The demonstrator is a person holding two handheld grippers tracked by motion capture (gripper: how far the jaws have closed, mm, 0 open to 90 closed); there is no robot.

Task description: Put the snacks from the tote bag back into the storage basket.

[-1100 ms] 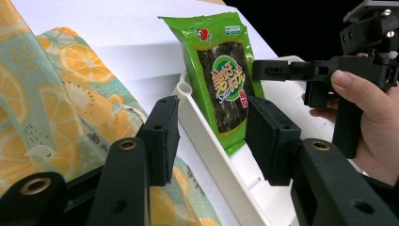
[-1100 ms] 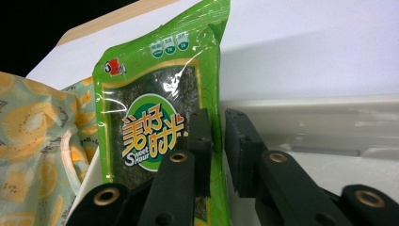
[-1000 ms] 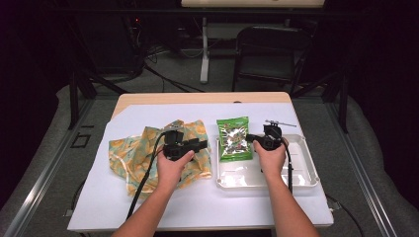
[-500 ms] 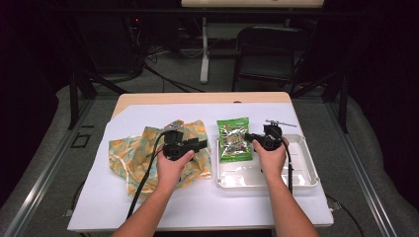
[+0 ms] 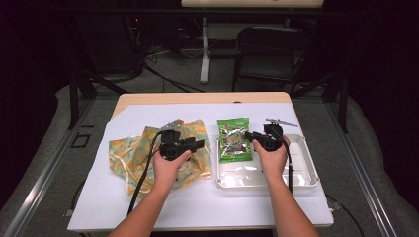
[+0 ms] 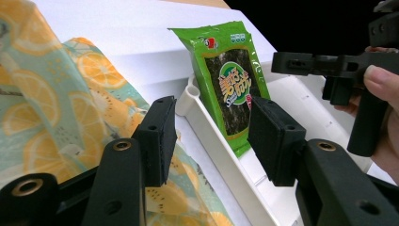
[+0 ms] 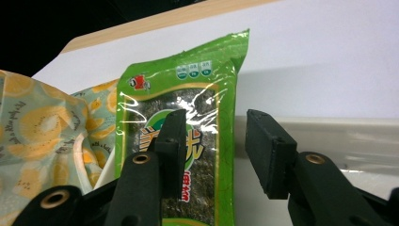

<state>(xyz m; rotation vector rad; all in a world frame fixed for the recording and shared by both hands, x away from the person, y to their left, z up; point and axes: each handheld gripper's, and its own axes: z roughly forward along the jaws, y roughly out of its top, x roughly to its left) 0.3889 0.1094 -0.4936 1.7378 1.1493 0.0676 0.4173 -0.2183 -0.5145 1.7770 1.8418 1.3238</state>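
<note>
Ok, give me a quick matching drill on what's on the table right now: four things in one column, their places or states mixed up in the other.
Things:
1. snack packet
2. cloth
3. tray
4. right hand-held gripper

Places or states:
A. spread on the white sheet, under the left hand
B. jaws open, at the packet's right edge
C. leaning over the tray's left rim
D. white, on the right side of the table

Pairs: 1-C, 2-A, 3-D, 4-B
</note>
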